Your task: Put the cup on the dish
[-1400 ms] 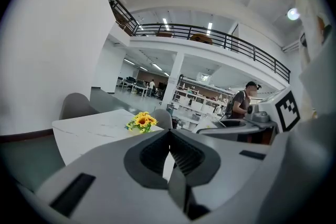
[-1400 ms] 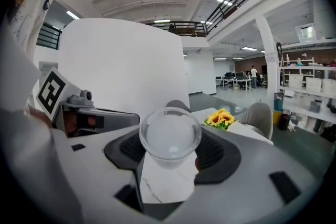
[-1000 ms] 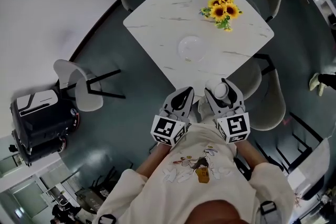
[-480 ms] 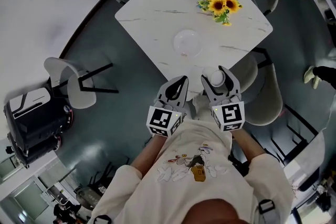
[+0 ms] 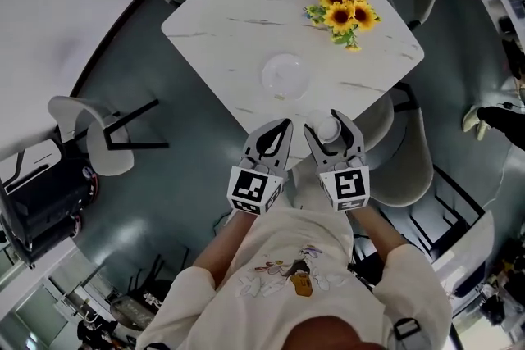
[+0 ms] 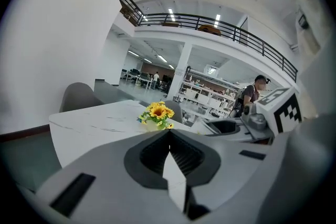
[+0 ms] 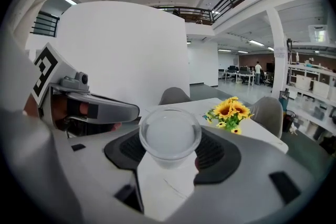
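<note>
Right gripper view: a clear cup [image 7: 169, 134] is seen clamped between the jaws of the right gripper [image 5: 326, 125], at the near edge of the white bench [image 5: 238, 20]. The dish [image 5: 285, 76] is set mid-bench, apart from the cup, sunflowers [image 5: 344, 8] beyond. The left gripper [image 5: 275, 135] is held closed on nothing.

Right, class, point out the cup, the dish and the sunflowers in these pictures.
cup [image 7: 169, 136]: right gripper view, middle of its clear body.
dish [image 5: 285, 75]: head view, its bare centre.
sunflowers [image 5: 343, 13]: head view, the yellow blooms.
</note>
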The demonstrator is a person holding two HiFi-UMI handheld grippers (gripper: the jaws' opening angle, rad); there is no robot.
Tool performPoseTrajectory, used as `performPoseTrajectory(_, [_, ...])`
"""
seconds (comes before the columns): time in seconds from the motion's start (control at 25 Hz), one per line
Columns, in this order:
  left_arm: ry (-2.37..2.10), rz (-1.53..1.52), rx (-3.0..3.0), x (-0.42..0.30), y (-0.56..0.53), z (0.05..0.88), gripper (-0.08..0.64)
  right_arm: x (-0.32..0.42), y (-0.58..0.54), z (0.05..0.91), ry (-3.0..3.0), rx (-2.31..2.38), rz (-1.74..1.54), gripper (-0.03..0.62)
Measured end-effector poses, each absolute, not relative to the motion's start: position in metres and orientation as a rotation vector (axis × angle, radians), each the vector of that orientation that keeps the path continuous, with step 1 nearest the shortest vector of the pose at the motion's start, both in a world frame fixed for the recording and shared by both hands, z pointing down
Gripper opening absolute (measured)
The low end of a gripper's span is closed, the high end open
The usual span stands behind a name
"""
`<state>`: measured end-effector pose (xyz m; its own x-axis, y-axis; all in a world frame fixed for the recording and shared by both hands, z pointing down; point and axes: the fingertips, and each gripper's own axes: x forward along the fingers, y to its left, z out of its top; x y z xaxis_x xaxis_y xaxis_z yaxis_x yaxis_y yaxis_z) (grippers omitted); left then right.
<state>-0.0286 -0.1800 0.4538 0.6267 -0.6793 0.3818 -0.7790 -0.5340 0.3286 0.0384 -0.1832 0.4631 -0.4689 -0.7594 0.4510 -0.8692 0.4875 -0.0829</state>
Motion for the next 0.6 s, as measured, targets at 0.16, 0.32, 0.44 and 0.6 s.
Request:
performPoseTrajectory(0.16, [-1.144, 0.298, 2.409, -0.031, -0.194, 0.465, 0.002, 0.03, -0.196, 0.476, -2.384, 1.349, 0.424, 0.267])
performPoseTrajectory(0.32, [-1.171, 0.323, 2.431, -0.036, -0.203, 0.482, 0.003, 0.022, -0.205, 0.493, -2.388, 1.343, 0.421, 0.267])
performPoseTrajectory(0.44, [-1.185, 0.333, 2.427, -0.04, -0.207, 0.495, 0.002, 0.017, -0.21, 0.505, -2.381, 1.342, 0.425, 0.267])
performPoseTrajectory(0.6, [-1.218, 0.348, 2.413, -0.05, -0.213, 0.511, 0.002, 0.01, -0.214, 0.514, -2.38, 1.334, 0.419, 0.267])
